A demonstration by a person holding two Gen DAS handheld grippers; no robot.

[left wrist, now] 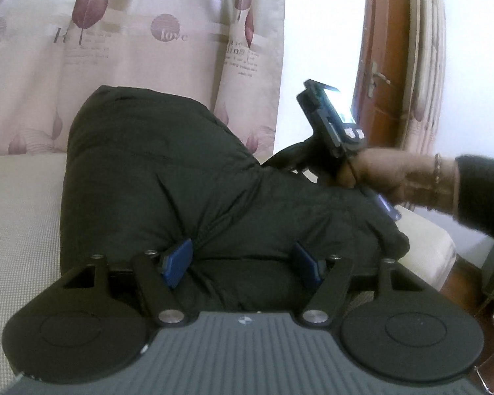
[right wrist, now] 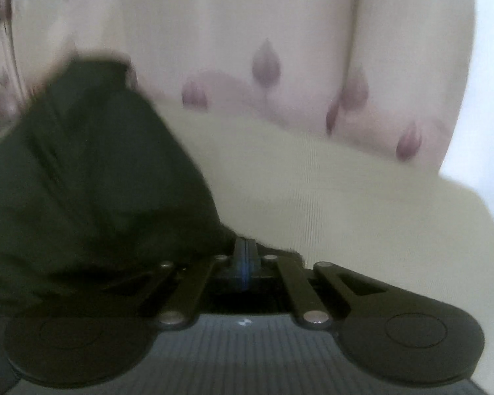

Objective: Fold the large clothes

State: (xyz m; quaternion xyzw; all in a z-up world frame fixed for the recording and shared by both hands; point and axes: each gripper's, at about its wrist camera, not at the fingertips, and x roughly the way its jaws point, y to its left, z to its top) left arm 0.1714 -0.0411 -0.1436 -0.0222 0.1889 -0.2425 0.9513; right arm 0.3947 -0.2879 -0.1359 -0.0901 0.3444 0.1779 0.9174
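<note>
On the cream cushion (left wrist: 19,217) sits the jacket (left wrist: 168,177), dark green, puffy, bunched into a mound w/ a curtain (left wrist: 131,39) hanging right behind it. No bins or baskets showing, so nothing held in anything; the cushion alone carries the coat.

Left gripper (left wrist: 243,263): jaws spread wide, blue pads (left wrist: 178,263) apart and pressed against the near edge of the jacket, one each side of a fold, nothing pinched.

Right gripper (right wrist: 245,256): pads fully together at the jacket's lower corner. Dark fabric (right wrist: 92,181) butts right up to the tips, but blur means can't tell if cloth is actually nipped between them.

Left view extras: the right gripper from outside, held in a hand (left wrist: 382,177) w/ bracelets on the wrist, dark sleeve, phone-like screen (left wrist: 336,112) mounted on top; it sits at the jacket's far right side. Also a wooden door (left wrist: 382,75) w/ handle, and bright white wall beside the curtain.

Right view extras: the long bare stretch of cushion (right wrist: 345,197) running right of the jacket, curtain hem w/ purple leaf print (right wrist: 266,62) close up. Whole frame is soft, motion-smeared.
</note>
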